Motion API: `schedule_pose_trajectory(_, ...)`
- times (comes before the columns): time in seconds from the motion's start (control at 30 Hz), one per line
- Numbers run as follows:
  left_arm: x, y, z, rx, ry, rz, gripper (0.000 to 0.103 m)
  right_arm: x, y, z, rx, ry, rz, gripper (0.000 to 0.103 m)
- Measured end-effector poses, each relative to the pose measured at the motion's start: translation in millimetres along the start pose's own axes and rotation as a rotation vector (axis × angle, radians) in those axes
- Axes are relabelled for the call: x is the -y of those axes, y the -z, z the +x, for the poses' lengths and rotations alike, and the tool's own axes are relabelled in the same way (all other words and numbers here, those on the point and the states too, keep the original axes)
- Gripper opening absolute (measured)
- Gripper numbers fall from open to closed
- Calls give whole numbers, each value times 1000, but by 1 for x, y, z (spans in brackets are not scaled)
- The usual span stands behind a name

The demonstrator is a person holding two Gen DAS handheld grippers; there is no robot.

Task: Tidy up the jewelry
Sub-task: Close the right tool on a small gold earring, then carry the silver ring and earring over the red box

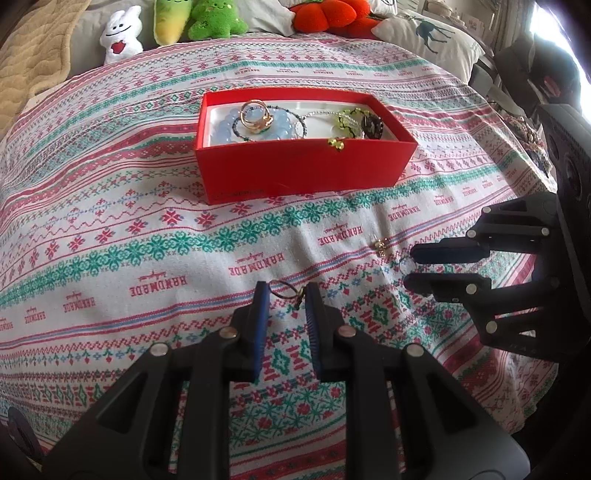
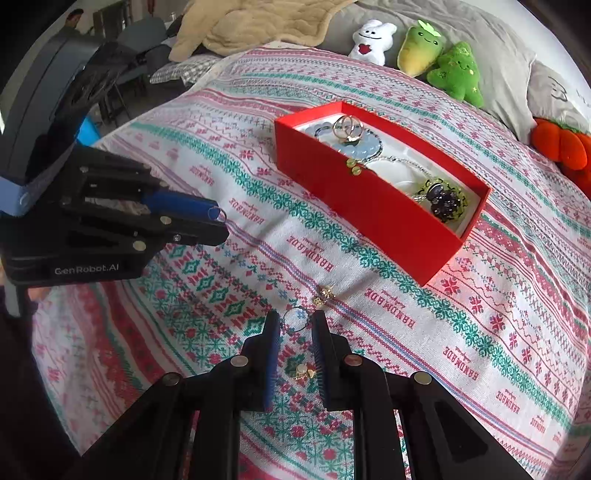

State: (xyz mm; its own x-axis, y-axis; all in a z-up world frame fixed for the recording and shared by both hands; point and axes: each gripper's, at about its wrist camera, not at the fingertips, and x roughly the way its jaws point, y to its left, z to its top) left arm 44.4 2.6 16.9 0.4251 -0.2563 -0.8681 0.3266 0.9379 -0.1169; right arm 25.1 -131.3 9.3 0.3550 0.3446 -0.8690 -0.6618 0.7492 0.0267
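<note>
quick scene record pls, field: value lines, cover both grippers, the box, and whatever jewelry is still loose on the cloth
left gripper: shut on a dark hoop
right gripper: shut on a thin hoop
red box: open, on the patterned cloth
box contents: gold rings, blue bead bracelet, other beaded pieces
loose on cloth: gold earring, small gold stud
background: plush toys

1. The patterned cloth [image 1: 155,206] is showing the word "HANDMADE" in red, repeating along its stripes, upside down in places.
2. The left gripper [image 2: 218,225] is bearing "GenRobot.AI" in pale letters on its black body.
</note>
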Motion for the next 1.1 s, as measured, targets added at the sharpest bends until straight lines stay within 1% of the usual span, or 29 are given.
schedule_pose_trajectory(0.23, 0, -10, -15, 21, 10, -40, 21, 8, -6, -18, 41, 1, 48, 18)
schedule_pose_trajectory(0.57, 3, -27, -26, 50, 18, -60, 22, 17, -24, -43, 107, 19, 80, 18)
schedule_pose_trajectory(0.73, 5, -40, -28, 78, 17, -65, 21, 28, -38, -44, 128, 26, 104, 18)
schedule_pose_trajectory(0.93, 4, -60, -24, 105, 21, -85, 21, 48, -50, -45, 155, 22, 170, 18)
schedule_pose_trajectory(1.1, 3, -78, -16, 123, 23, -108, 22, 64, -54, -36, 149, 27, 224, 18)
